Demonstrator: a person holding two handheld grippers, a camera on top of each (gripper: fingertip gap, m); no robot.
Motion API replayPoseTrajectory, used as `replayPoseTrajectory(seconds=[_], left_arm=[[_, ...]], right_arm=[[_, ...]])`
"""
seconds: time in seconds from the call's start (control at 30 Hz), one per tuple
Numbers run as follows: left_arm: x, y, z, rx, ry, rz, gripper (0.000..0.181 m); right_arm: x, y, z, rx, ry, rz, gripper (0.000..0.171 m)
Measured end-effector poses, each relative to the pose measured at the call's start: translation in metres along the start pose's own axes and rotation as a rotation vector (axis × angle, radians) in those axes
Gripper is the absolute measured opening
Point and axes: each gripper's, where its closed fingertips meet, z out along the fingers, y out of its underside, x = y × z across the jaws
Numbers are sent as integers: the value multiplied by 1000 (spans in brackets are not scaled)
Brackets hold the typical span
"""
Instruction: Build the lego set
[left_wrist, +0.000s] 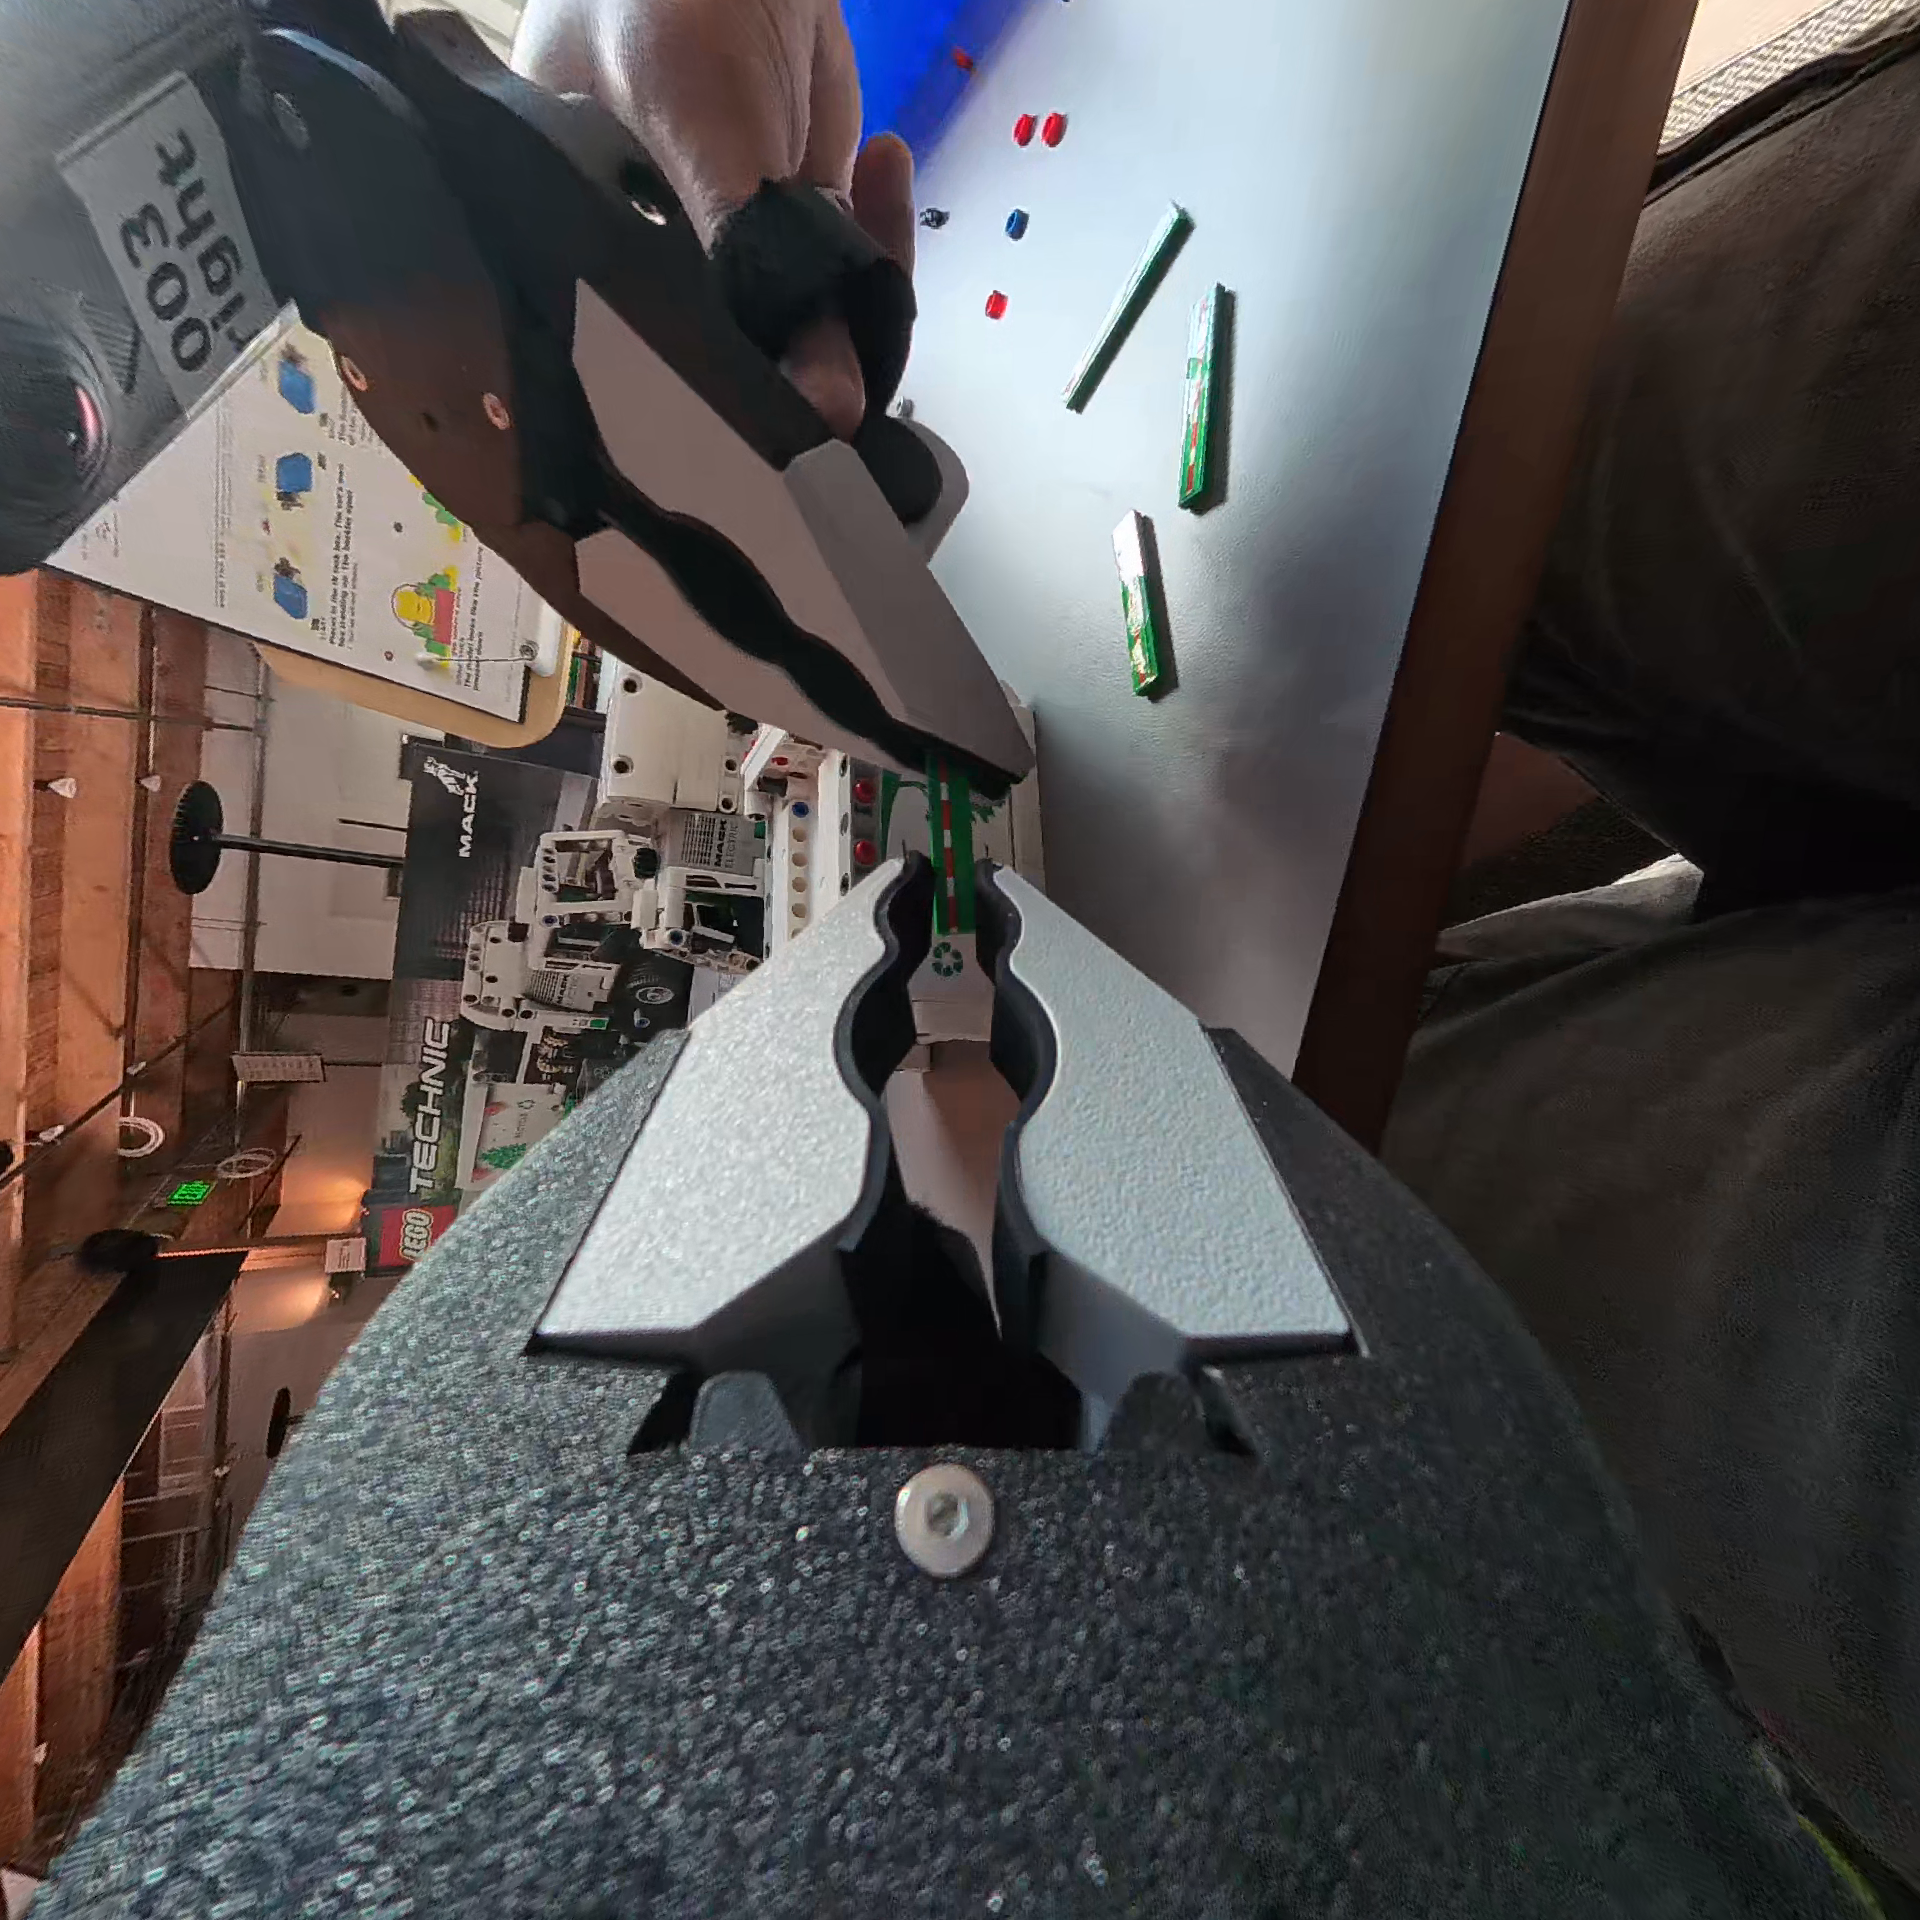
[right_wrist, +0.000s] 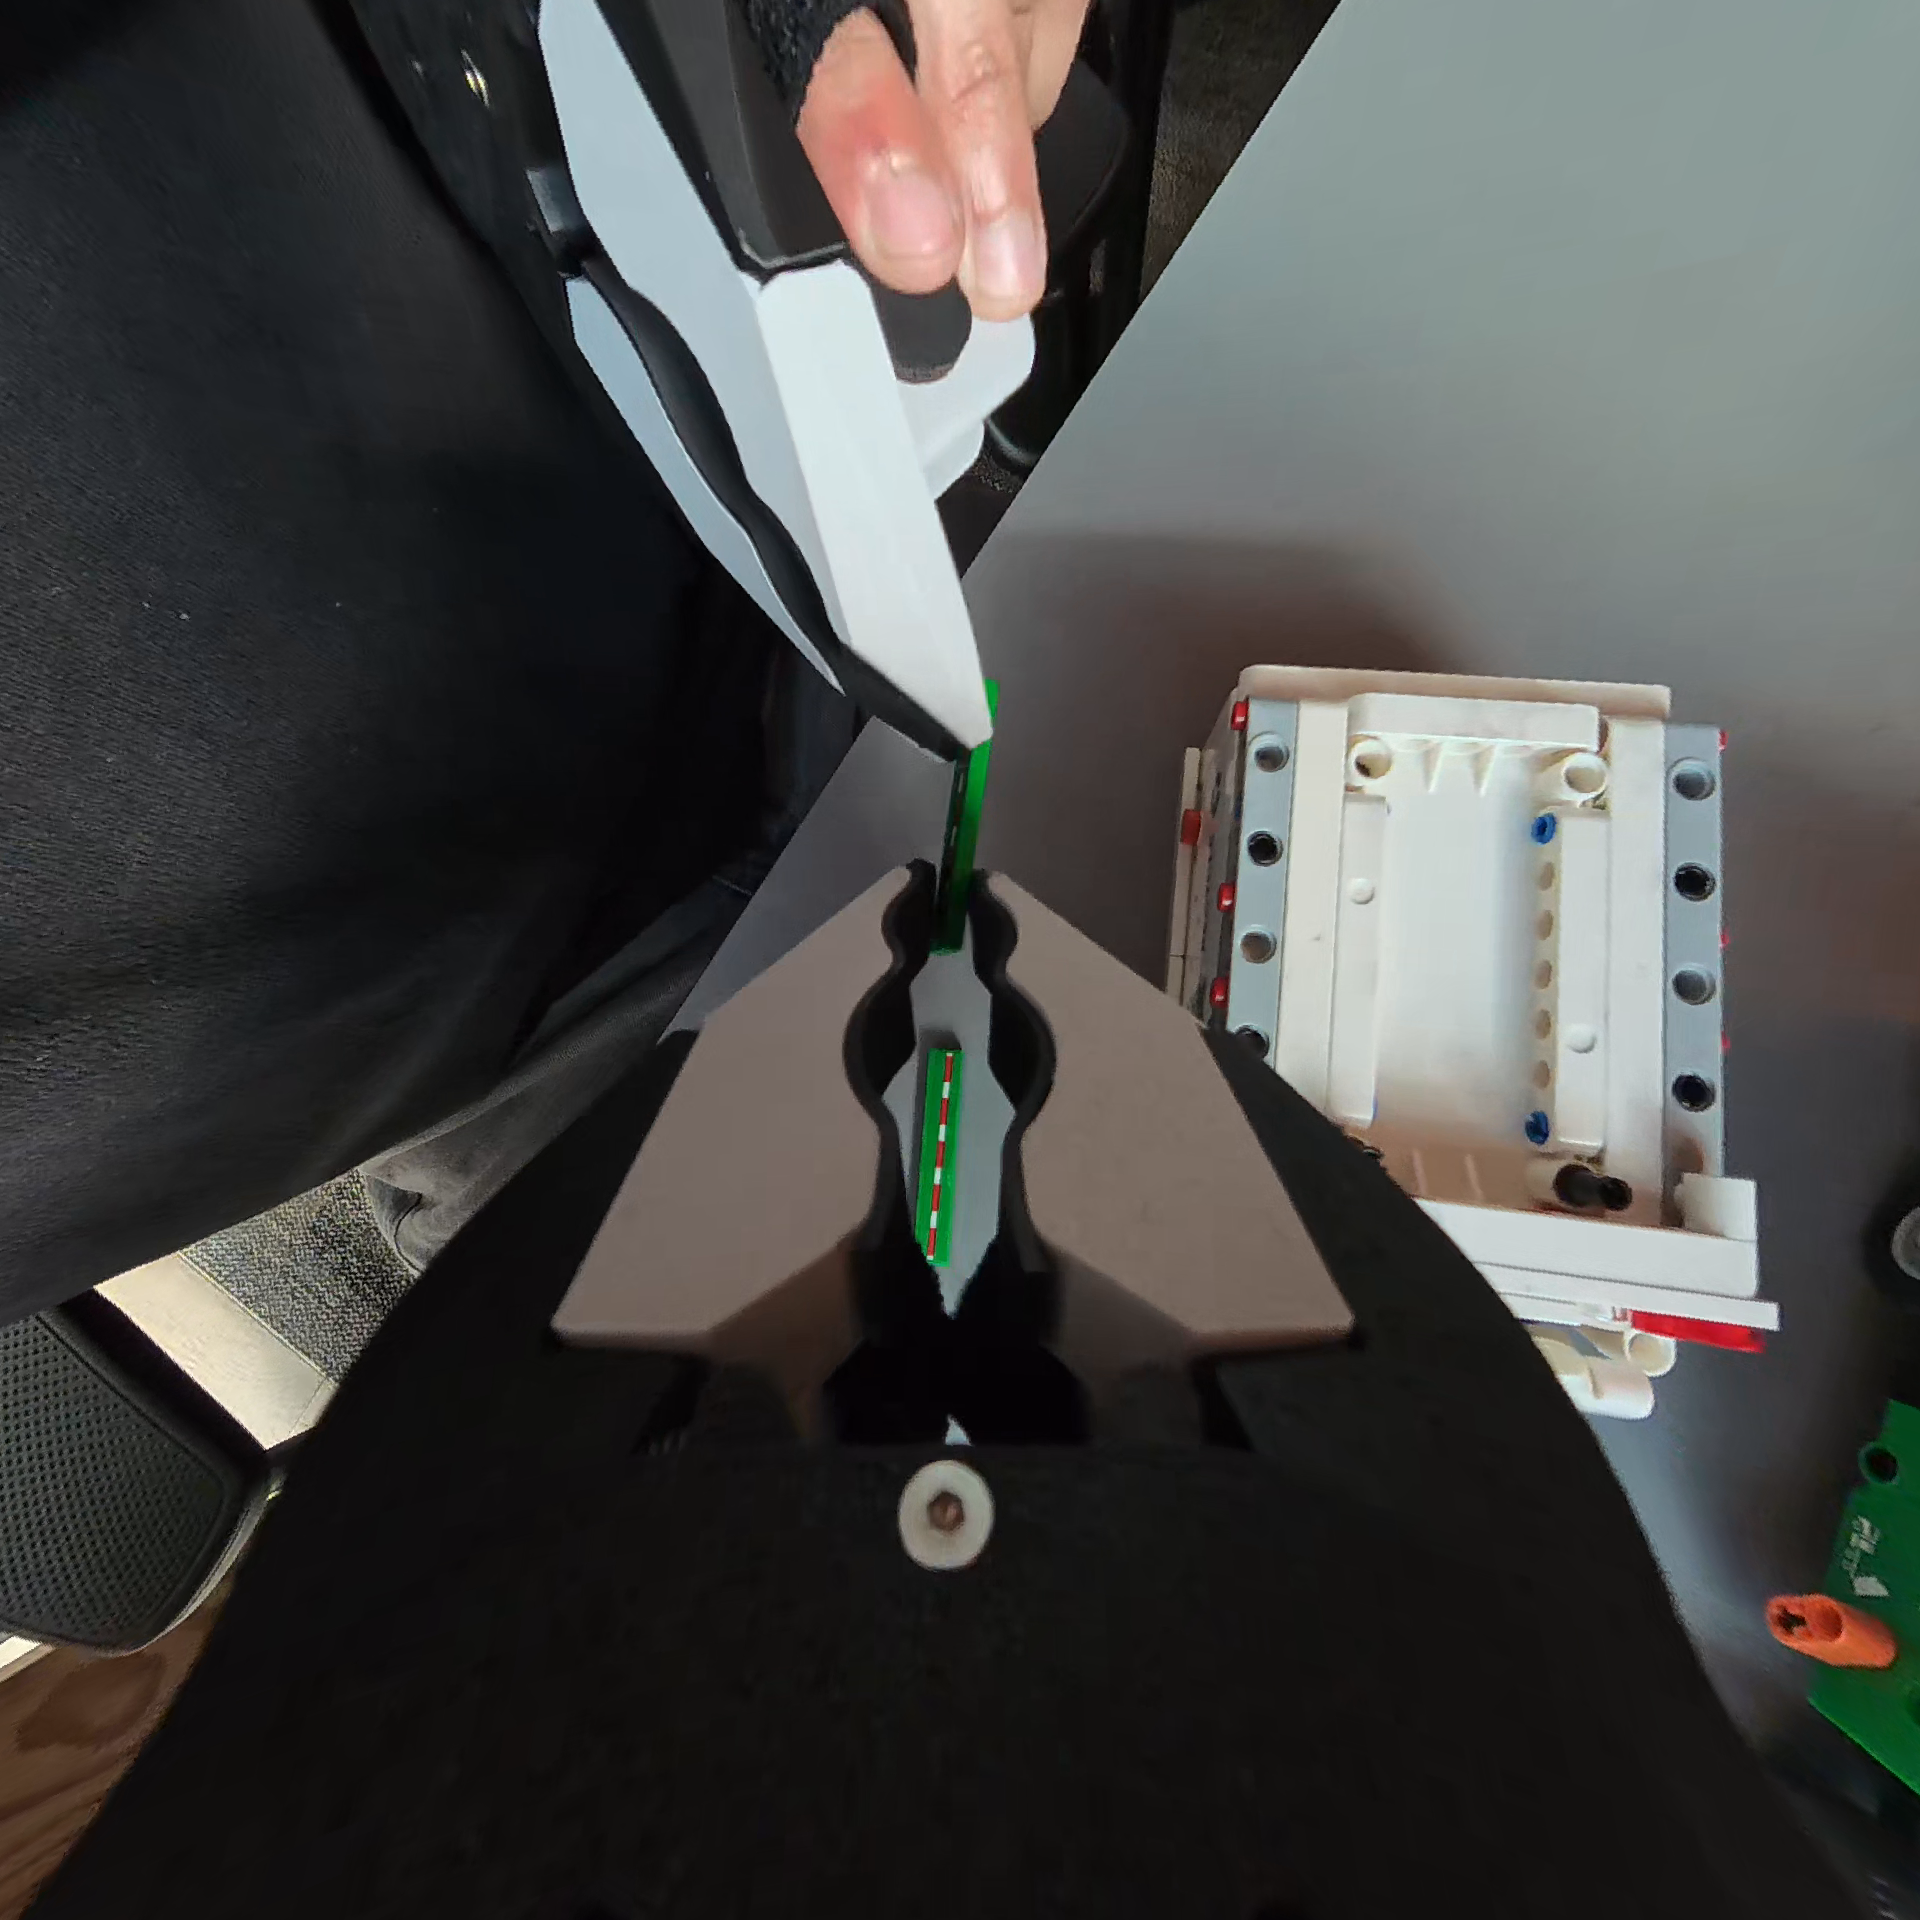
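Both grey-and-black two-finger grippers meet tip to tip: the left gripper (left_wrist: 951, 873) and right gripper (right_wrist: 948, 883) each have their jaws nearly closed, pinching opposite ends of one thin green strip (right_wrist: 964, 831). Bare fingers (right_wrist: 935, 177) wrap the left one's handle.

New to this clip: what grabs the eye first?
Two grippers meet tip to tip on one thin green strip, the right gripper pinching one end and the left gripper the other, above the table edge. Beside them on the grey table sits a white block model.
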Motion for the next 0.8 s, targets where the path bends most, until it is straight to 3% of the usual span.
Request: replayPoseTrajectory(seconds=[0.2, 0.27, 0.47, 0.57, 0.67, 0.8], left_arm=[[0, 1, -3, 8, -13, -28, 5], [2, 3, -3, 23, 33, -136, 5], [-2, 10, -7, 138, 326, -938, 18], [-12, 6, -11, 279, 413, -1202, 10], [-16, 9, -10, 326, 429, -1277, 2], [-16, 14, -8, 307, 415, -1240, 5]], right_arm=[[3, -3, -3, 32, 0, 16, 2], [8, -1, -3, 22, 27, 11, 2], [14, -8, -7, 60, 81, 0, 1], [16, -12, -10, 80, 92, -2, 1], [17, -12, -11, 90, 88, 5, 1], [20, -12, -11, 99, 94, 14, 1]])
